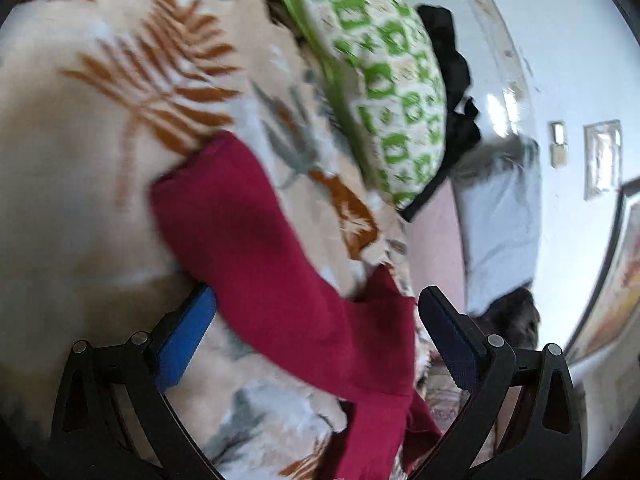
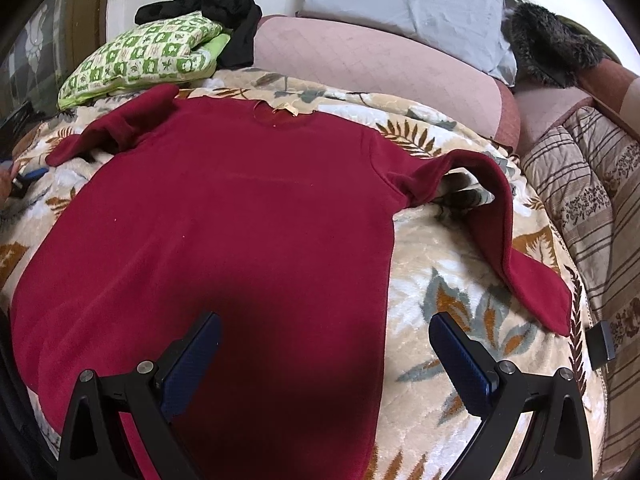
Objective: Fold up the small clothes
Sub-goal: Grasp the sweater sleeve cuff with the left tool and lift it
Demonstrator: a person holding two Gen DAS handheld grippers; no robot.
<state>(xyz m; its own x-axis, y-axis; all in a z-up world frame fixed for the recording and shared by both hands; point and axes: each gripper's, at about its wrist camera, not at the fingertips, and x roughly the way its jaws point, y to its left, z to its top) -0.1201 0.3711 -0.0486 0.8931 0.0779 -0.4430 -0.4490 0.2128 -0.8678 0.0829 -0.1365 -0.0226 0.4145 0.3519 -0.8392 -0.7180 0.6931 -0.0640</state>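
Observation:
A dark red long-sleeved sweater (image 2: pixel 224 216) lies flat on a leaf-patterned blanket (image 2: pixel 440 280), neck away from me. Its right sleeve (image 2: pixel 500 232) bends down toward the blanket's edge. Its left sleeve (image 2: pixel 120 128) lies bunched near a green pillow. My right gripper (image 2: pixel 324 344) is open just above the sweater's lower right hem. In the left wrist view my left gripper (image 1: pixel 316 312) is open with the left sleeve (image 1: pixel 260 240) running between its fingers; the view is blurred. The left gripper's tip also shows in the right wrist view (image 2: pixel 32 176) at the far left.
A green-and-white patterned pillow (image 2: pixel 140 60) with black clothing (image 2: pixel 224 12) on it lies behind the sweater. A pink cushion (image 2: pixel 380 60), a grey pillow (image 2: pixel 408 0) and a dark furry item (image 2: pixel 552 48) sit at the back. A striped quilt (image 2: pixel 580 200) lies at right.

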